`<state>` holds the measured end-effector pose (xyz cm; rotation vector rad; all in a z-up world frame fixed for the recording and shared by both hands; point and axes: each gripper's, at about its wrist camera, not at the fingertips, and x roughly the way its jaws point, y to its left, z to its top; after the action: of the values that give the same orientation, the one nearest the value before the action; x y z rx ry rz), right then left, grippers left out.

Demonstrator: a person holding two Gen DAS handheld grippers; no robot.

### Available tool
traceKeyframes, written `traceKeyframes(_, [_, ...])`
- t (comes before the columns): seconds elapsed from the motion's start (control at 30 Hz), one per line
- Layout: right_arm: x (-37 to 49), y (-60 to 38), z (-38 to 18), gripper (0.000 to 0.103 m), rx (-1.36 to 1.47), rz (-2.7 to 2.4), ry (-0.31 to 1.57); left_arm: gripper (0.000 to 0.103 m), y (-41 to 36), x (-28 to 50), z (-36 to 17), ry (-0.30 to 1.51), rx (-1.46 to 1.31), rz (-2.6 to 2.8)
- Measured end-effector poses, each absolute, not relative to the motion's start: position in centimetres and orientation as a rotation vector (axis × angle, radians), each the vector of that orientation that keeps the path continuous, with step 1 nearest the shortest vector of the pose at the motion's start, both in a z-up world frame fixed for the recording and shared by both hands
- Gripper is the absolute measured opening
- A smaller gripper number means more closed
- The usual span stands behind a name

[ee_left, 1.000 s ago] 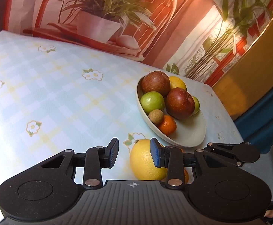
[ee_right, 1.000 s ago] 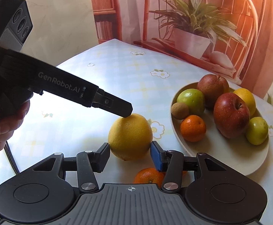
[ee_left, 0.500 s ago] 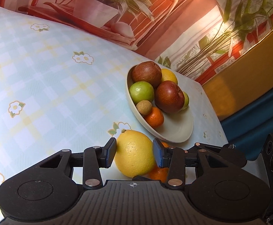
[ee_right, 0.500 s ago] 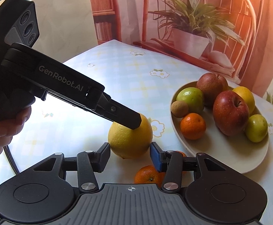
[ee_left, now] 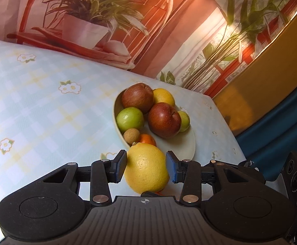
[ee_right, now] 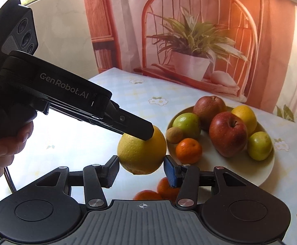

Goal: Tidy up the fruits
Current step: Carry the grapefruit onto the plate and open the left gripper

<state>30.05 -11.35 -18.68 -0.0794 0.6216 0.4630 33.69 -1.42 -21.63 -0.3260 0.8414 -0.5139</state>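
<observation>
A big yellow citrus fruit (ee_left: 146, 168) sits between the pads of my left gripper (ee_left: 146, 166), which is shut on it and holds it off the table, as the right wrist view shows (ee_right: 141, 153). The left gripper (ee_right: 142, 131) reaches in from the left there. My right gripper (ee_right: 141, 168) is open and empty, just below and in front of the lifted fruit. A pale oval bowl (ee_left: 186, 145) (ee_right: 256, 173) holds two red apples, green fruits, a yellow fruit, a small brown fruit and a mandarin. Two mandarins (ee_right: 164, 187) lie on the table under the right gripper.
The table (ee_left: 36, 112) has a pale blue checked cloth with flowers. A curtain printed with a potted plant and chair (ee_right: 191, 47) hangs behind it. The table's right edge (ee_left: 228, 126) drops to a yellow and blue area.
My left gripper moved forward around the yellow fruit, shut on it and lifted it off the table. The right gripper stayed open in about the same place.
</observation>
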Motion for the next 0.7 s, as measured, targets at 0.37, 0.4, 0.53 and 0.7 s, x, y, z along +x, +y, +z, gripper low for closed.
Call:
traceKeyframes(0.37, [29.9, -19.0, -18.2, 0.044, -0.001, 0.331, 0.568, 0.043, -10.3, 36.6, -20.5, 0.850, -0.205, -0.602])
traceKeyframes(0.4, [29.9, -19.7, -18.4, 0.044, 0.007, 0.318, 0.568, 0.043, -11.1, 36.8, -20.6, 0.853, -0.189, -0.607])
traceKeyframes(0.53, [30.4, -21.8, -19.0, 0.044, 0.036, 0.291, 0.570, 0.042, -13.6, 37.8, -21.0, 0.874, -0.171, -0.608])
traceKeyframes(0.7, [31.4, -23.1, -19.8, 0.044, 0.070, 0.274, 0.581, 0.042, -15.0, 39.3, -21.9, 0.910, -0.173, -0.578])
